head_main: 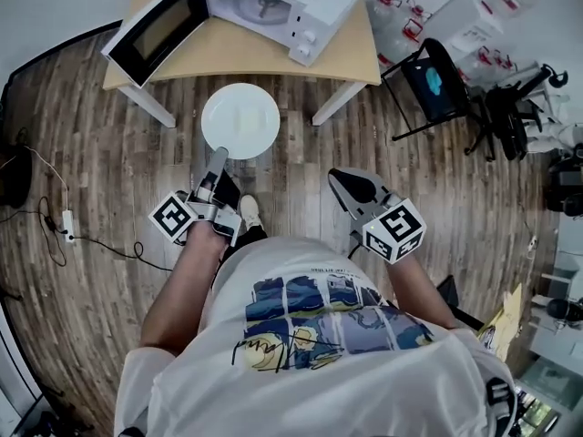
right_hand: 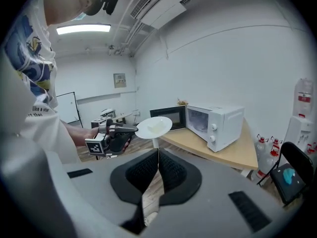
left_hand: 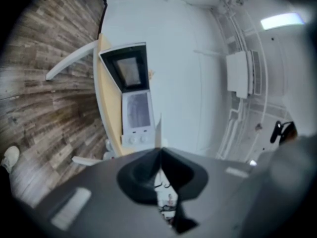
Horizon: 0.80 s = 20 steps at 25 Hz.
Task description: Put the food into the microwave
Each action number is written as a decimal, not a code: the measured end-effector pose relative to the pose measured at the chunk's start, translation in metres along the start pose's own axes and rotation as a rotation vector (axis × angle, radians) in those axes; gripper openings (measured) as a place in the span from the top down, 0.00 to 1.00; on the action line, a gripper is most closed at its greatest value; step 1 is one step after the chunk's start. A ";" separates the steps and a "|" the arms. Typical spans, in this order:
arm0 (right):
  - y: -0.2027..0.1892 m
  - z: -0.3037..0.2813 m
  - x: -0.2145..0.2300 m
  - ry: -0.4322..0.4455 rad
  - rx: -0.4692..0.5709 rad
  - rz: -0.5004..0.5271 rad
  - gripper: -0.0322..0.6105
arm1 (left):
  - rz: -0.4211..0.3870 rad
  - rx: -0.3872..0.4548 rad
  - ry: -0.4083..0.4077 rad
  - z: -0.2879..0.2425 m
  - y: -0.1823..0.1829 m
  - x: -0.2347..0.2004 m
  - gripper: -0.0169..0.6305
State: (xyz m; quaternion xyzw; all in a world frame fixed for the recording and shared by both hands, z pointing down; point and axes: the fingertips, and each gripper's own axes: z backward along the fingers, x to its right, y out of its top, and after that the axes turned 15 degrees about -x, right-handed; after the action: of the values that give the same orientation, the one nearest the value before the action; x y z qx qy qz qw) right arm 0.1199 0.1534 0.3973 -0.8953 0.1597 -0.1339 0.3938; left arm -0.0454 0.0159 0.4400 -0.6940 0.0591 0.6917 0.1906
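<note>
Out on the wooden floor in front of the table [head_main: 351, 57], the carry step is in hand: the left gripper [head_main: 219, 157] has its jaws pinched on the near rim of the plate [head_main: 219, 116] and holds it out roughly level, short of the table edge. The food [right_hand: 155, 126], a pale piece whose kind I cannot make out, lies on the plate. The microwave [head_main: 291, 3] stands on the table with its door [head_main: 155, 27] swung wide, so the cavity looks ready and nothing seems to need opening first. The right gripper [head_main: 335, 177] is off to the side with its jaws together on nothing, well apart from the plate. Next, I judge, the plate must be brought over the table edge, lined up with the cavity mouth, and slid in level, clear of the door, since a one-sided rim grip could let it tip; the idle gripper could then shut the door.
</note>
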 end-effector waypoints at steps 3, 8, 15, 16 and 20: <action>0.024 -0.023 0.009 0.010 0.000 -0.010 0.94 | -0.006 0.001 0.005 -0.013 0.033 -0.009 0.95; 0.056 -0.059 0.016 0.043 -0.013 0.027 0.94 | 0.009 0.027 0.032 -0.032 0.075 -0.033 0.95; 0.093 -0.081 0.059 0.088 0.006 0.029 0.94 | 0.021 0.073 0.080 -0.068 0.129 -0.066 0.95; 0.099 -0.085 0.069 0.096 0.011 0.031 0.94 | 0.024 0.079 0.080 -0.077 0.137 -0.070 0.95; 0.123 -0.102 0.109 0.149 0.017 0.031 0.94 | 0.001 0.101 0.073 -0.113 0.164 -0.076 0.95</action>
State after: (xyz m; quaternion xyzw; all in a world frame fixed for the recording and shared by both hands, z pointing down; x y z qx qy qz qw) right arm 0.1604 -0.0354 0.3850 -0.8769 0.2015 -0.1953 0.3903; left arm 0.0009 -0.1881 0.4812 -0.7081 0.1012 0.6624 0.2225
